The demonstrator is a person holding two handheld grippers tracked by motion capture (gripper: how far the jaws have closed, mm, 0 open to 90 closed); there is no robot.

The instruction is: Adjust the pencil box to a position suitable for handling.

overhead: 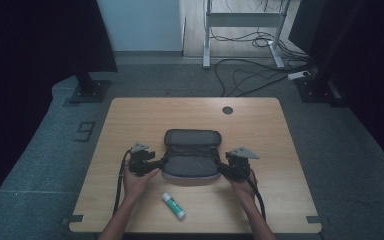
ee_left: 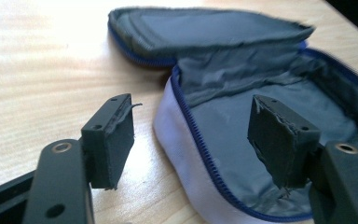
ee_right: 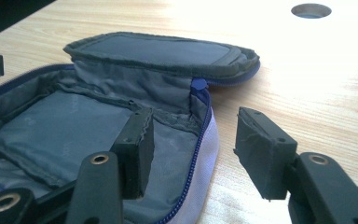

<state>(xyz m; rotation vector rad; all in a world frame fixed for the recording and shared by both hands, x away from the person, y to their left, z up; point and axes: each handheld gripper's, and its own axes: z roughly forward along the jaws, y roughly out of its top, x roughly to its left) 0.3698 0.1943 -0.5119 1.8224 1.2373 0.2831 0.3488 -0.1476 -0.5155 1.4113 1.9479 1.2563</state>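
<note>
A zip pouch point(overhead: 191, 159) lies open in the middle of the wooden table point(overhead: 130, 120), its lid flap folded back toward the far side. It has a grey lining point(ee_left: 223, 135), a blue zipper and a pale outer wall point(ee_right: 209, 140). My left gripper point(overhead: 161, 162) is at the pouch's left end and stands open point(ee_left: 191, 121): one pad is outside the wall, the other hovers over the lining. My right gripper point(overhead: 221, 165) is at the right end, also open point(ee_right: 193, 128), straddling the zipper edge without pressing it. Nothing shows inside the pouch.
A white glue stick with a green cap point(overhead: 173, 205) lies on the table near the front edge, between the person's forearms. A round cable hole point(overhead: 227, 110) sits at the table's far side. Cables and a desk frame are on the floor beyond.
</note>
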